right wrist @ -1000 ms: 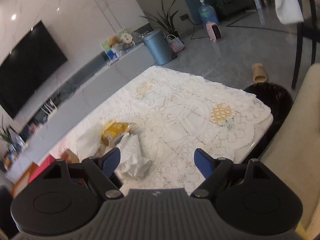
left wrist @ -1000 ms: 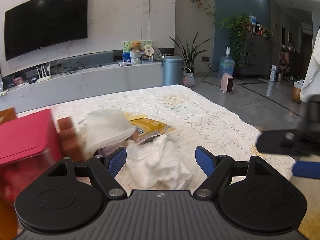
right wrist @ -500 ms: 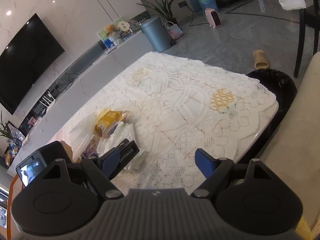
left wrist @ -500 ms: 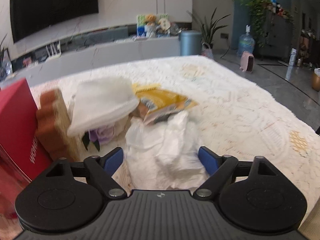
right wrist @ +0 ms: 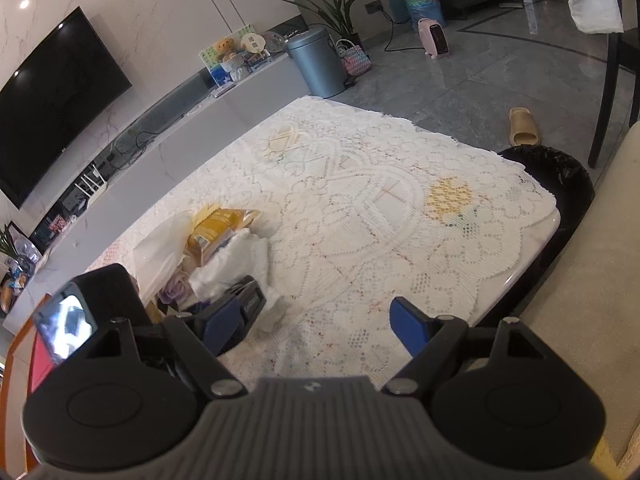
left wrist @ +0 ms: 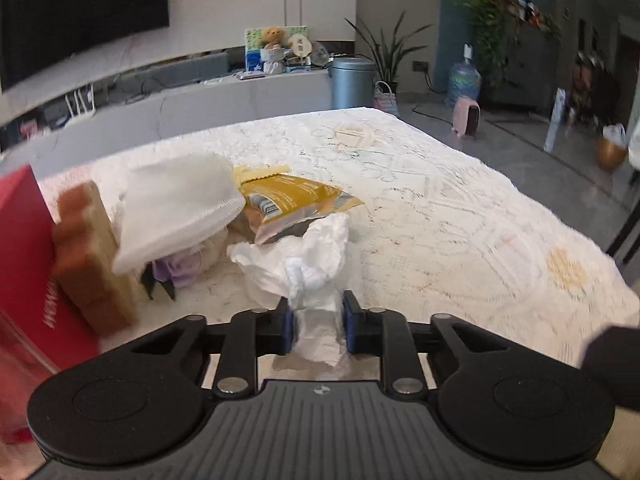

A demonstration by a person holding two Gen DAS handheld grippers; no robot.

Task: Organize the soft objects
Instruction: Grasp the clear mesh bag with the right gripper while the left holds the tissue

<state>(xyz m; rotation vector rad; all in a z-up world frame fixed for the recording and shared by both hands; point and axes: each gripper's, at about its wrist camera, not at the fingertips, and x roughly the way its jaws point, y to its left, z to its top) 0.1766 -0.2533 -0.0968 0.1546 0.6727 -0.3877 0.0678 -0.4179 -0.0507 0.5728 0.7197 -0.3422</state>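
The left gripper (left wrist: 316, 326) pinches the near end of the crumpled white plastic bag (left wrist: 308, 260) on the lace tablecloth (left wrist: 460, 216). Just behind the bag lies a yellow snack packet (left wrist: 288, 200). The right gripper (right wrist: 316, 326) hovers spread wide, holding nothing.

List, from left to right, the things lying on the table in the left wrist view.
Red box → brown block → white translucent bag → yellow snack packet, with the crumpled white plastic below it, held in the left tongs.
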